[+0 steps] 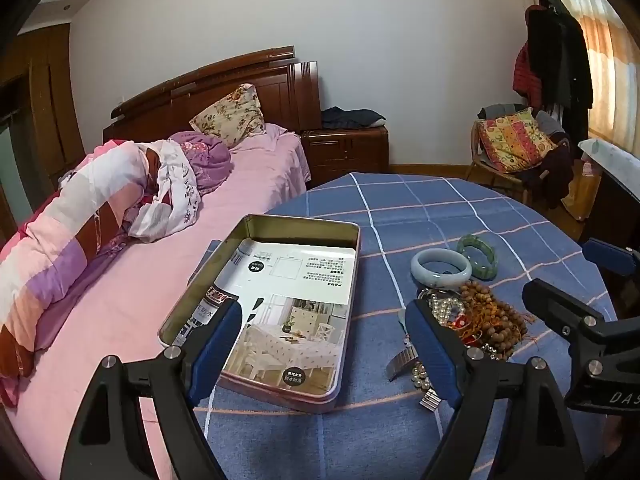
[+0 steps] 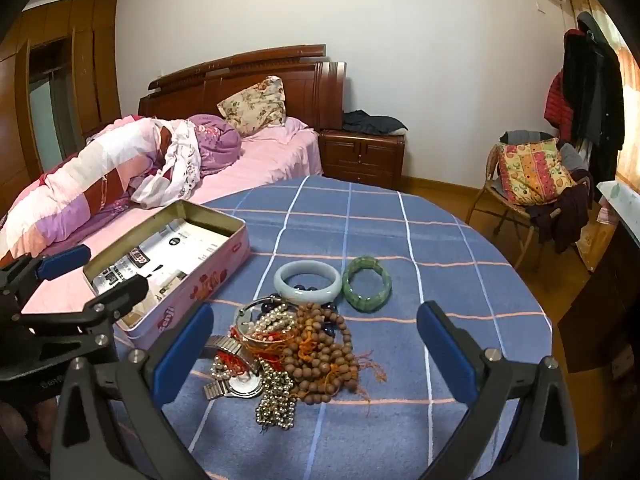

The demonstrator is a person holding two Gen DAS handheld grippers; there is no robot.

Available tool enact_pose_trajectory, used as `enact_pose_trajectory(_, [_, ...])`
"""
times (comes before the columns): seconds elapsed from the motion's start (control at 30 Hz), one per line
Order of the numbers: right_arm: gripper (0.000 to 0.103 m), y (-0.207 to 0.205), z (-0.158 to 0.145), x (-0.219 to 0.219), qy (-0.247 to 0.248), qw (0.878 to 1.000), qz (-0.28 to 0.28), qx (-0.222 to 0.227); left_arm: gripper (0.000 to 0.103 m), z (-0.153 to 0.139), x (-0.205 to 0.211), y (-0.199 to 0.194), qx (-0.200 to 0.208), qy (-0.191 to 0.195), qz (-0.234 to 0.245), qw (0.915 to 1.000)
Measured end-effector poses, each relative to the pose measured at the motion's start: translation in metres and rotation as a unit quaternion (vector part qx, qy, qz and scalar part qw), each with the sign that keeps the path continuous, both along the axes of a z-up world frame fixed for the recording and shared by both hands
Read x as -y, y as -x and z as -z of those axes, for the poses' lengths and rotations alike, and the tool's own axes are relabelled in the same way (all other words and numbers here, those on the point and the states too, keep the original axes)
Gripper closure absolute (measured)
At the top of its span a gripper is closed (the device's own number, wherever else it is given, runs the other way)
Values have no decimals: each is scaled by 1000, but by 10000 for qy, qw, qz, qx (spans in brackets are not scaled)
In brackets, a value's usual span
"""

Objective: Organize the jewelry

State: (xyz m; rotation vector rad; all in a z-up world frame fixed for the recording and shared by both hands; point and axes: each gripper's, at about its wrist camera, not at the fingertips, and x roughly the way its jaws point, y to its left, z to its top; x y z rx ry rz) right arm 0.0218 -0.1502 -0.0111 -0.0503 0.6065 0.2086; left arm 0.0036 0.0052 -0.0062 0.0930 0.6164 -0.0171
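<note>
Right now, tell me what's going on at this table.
Jewelry sorting has not started. Both claws, left and right, hang open and empty over the blue checked tablecloth. The pale jade bangle, green stone bracelet and tangled brown wooden beads lie beside the open pink tin.

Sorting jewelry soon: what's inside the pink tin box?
Inside the pink rectangular tin box, only printed paper sheets show, no jewelry; the tin's floor beneath them is covered.

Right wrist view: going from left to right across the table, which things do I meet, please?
Open tin box → wristwatch → wooden bead strands → green bangle. The pale bangle, the pearls and the small metal beads overlap the heap, so I leave them out.
</note>
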Motion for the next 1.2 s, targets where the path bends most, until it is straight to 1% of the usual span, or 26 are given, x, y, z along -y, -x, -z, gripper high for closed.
enact_pose_trajectory(0.17, [0, 1, 1, 6, -87, 10000, 15, -29, 19, 0, 4, 1, 26, -73, 16, 10000])
enact_pose_trajectory(0.6, [0, 0, 1, 1, -82, 9999, -10, -63, 19, -1, -3, 0, 17, 2, -84, 10000])
enact_pose_trajectory(1.2, [0, 1, 3, 1, -90, 9999, -5, -71, 19, 0, -6, -1, 17, -3, -140, 9999])
